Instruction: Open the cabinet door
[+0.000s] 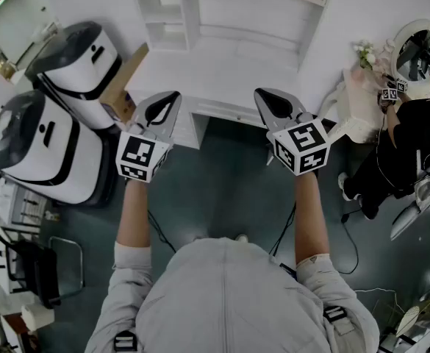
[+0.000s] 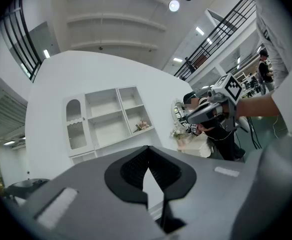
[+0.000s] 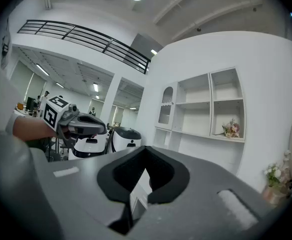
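A white cabinet unit (image 1: pixel 222 20) with open shelves stands against the wall ahead of me. Its narrow arched door (image 2: pixel 75 124) is on the unit's left side and looks closed; the right gripper view shows the arched door (image 3: pixel 166 106) too. My left gripper (image 1: pixel 167 98) and right gripper (image 1: pixel 266 95) are held level, side by side, short of the cabinet's low front edge and touching nothing. In the left gripper view the left gripper (image 2: pixel 146 151) has its jaws together and empty. The right gripper (image 3: pixel 145 154) is likewise shut on nothing.
Two large white-and-black machines (image 1: pixel 75 57) (image 1: pixel 38 145) stand at the left with a cardboard piece (image 1: pixel 123 83) leaning by them. At the right are a small white table with flowers (image 1: pixel 365 87), a round mirror (image 1: pixel 417 50) and a person in black (image 1: pixel 413 145). Cables trail on the floor.
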A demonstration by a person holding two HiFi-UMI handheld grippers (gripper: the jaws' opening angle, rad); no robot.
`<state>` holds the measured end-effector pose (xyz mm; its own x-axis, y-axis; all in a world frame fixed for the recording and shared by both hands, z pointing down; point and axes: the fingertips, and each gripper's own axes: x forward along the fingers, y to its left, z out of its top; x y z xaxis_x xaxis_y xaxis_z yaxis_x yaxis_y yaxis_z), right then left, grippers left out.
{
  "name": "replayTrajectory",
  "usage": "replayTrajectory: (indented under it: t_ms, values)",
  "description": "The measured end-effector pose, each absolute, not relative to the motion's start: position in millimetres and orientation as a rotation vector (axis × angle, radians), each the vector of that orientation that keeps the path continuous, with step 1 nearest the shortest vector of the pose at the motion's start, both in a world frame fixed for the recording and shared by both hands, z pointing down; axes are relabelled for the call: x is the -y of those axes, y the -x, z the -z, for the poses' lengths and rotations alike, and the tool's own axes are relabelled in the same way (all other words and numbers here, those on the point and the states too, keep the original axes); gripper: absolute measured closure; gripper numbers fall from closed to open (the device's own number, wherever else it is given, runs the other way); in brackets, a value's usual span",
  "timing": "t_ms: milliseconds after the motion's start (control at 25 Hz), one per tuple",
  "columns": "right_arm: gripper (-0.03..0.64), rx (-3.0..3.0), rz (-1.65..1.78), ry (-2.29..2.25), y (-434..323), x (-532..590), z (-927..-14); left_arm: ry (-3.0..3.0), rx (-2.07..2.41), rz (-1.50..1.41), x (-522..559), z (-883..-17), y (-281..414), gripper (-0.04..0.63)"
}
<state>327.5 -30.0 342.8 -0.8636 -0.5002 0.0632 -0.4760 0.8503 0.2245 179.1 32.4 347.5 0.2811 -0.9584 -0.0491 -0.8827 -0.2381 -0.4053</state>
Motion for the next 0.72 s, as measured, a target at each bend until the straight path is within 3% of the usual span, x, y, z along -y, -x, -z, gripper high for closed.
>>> replayTrajectory:
  t_ms: [720]
  values:
    - [0.615, 3.035, 0.126, -0.564, -372, 63, -349, 2.157, -1.849, 0.320, -11, -362, -220, 0.577]
